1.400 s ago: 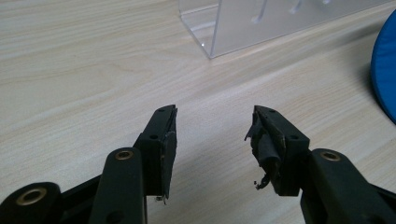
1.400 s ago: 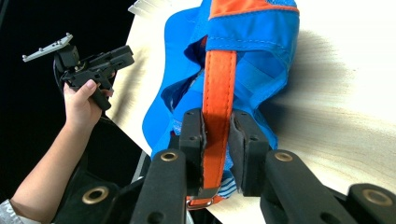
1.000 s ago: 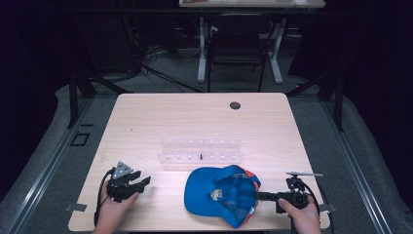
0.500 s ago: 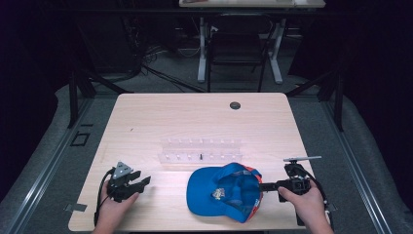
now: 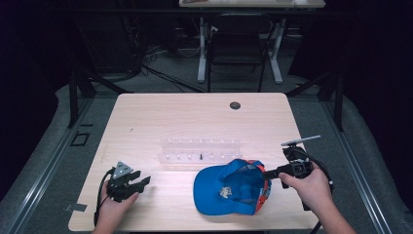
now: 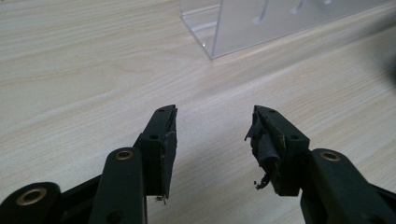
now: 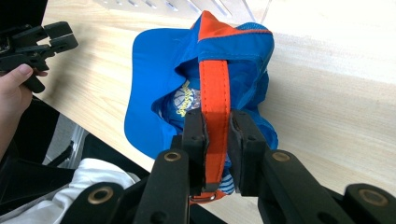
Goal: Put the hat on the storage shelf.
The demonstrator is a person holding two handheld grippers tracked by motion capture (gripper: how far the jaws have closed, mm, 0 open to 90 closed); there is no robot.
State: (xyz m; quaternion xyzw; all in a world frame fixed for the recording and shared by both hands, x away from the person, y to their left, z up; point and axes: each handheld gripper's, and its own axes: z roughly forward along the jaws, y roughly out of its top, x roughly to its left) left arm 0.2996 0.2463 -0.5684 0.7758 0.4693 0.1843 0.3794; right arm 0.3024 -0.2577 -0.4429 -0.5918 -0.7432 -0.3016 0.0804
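Note:
A blue cap [image 5: 229, 187] with an orange strap lies upside down near the table's front edge, right of centre. My right gripper [image 5: 271, 172] is shut on the cap's orange back strap [image 7: 214, 100], at the cap's right side. In the right gripper view the cap [image 7: 163, 79] stretches away from the jaws, its brim toward the person. My left gripper [image 5: 141, 182] rests at the front left of the table, open, with nothing between its fingers [image 6: 163, 140]; bare wood lies under it.
A clear acrylic rack [image 5: 200, 150] with small pegs stands mid-table, just behind the cap; its corner [image 6: 219, 32] rises ahead of the left gripper. A black round grommet [image 5: 235, 105] sits near the far edge. The table's front edge is close to both hands.
The right gripper has pulled the cap by its strap away from the front edge and a bit to the right. The left gripper has stayed put.

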